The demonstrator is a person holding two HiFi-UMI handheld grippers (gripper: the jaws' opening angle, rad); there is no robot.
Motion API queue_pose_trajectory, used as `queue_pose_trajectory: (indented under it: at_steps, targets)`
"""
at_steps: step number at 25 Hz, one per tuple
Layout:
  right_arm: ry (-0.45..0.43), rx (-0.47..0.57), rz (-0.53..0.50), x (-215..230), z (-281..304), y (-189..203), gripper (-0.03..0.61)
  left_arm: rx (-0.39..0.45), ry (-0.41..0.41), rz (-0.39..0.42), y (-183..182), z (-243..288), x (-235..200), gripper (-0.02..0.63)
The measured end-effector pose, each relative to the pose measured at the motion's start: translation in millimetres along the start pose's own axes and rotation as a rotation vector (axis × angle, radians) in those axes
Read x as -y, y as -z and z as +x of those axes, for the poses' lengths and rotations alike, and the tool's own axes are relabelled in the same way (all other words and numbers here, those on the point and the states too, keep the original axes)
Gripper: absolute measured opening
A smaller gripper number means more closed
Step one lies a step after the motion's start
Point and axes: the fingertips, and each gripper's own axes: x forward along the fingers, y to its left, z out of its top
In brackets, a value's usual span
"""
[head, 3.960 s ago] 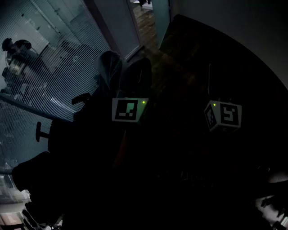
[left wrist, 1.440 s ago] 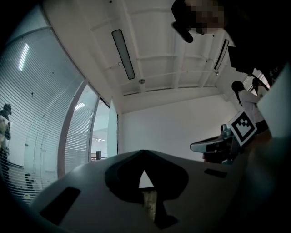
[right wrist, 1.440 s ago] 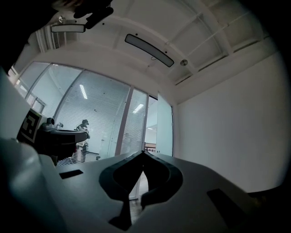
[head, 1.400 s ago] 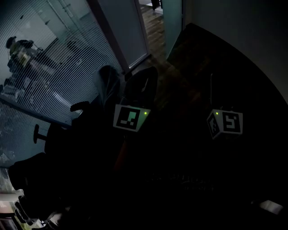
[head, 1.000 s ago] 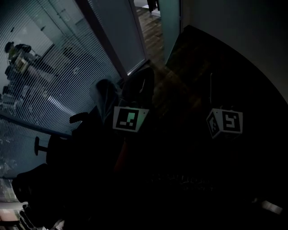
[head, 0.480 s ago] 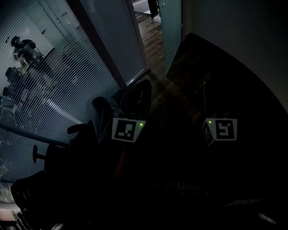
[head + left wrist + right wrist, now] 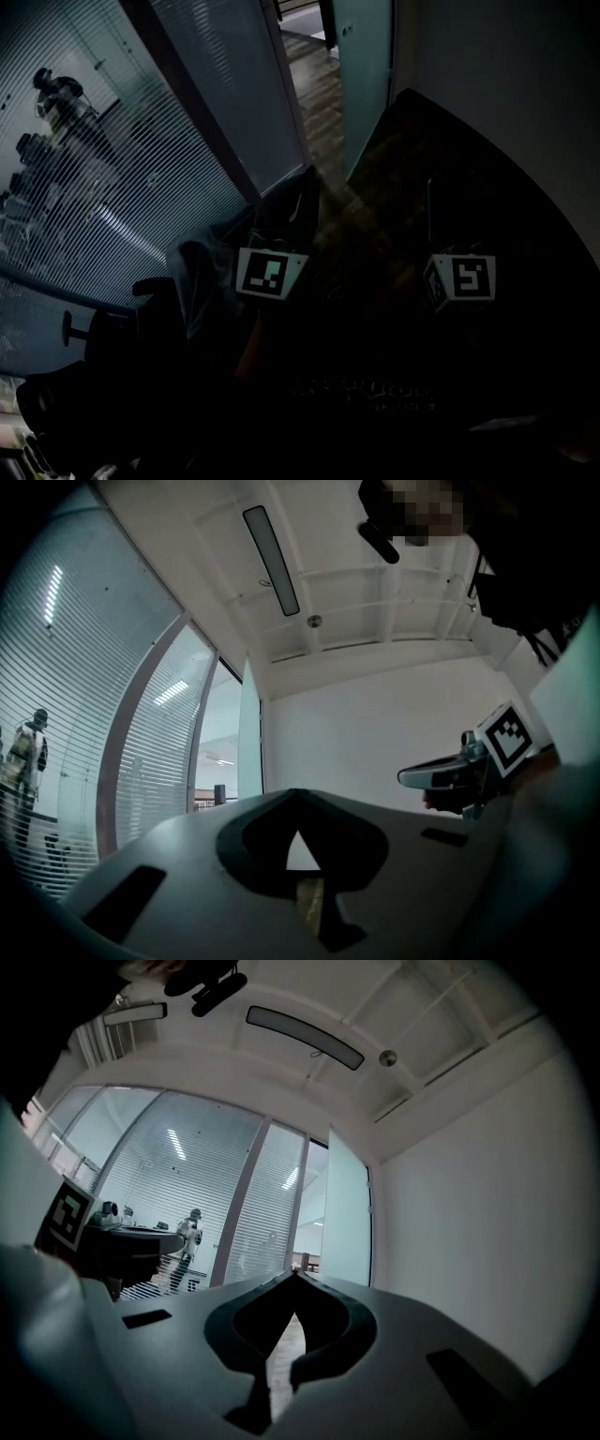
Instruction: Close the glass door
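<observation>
Darkness swallows most of the head view. I make out only the left white marker cube (image 7: 270,274) and the right white marker cube (image 7: 461,278). The frosted pale-green glass door (image 7: 366,66) stands open well ahead of both, beside the wood-plank floor (image 7: 323,94).

In the left gripper view, the left gripper (image 7: 298,797) is pressed together on nothing; the door is ahead, left of its tips.

In the right gripper view, the right gripper (image 7: 294,1279) is likewise pressed together and empty; the door stands ahead, just right of its tips.
</observation>
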Motion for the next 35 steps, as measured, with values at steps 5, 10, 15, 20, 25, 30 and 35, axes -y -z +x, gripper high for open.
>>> queue_pose_trajectory:
  at_steps: [5,10,15,20,25,30,35]
  targets:
    - [-0.019,-0.001,0.021,18,29,9,0.002,-0.009,-0.017,0.027,6,28,-8,0.002]
    - [-0.03,0.01,0.023,29,67,17,0.002,-0.008,-0.038,0.024,19,57,-31,0.002]
    - [-0.015,0.007,0.027,43,121,33,0.002,-0.008,-0.037,0.017,35,101,-64,0.002]
    - [-0.022,0.016,0.001,46,187,30,0.002,0.005,-0.042,0.011,39,150,-113,0.002]
    - [-0.008,0.021,-0.006,56,243,31,0.002,0.017,-0.033,0.019,41,190,-150,0.002]
    - [0.011,0.02,-0.003,65,282,42,0.002,-0.003,-0.026,0.018,58,224,-177,0.002]
    - [0.017,0.011,0.0,81,318,51,0.002,-0.007,-0.042,0.021,69,255,-200,0.002]
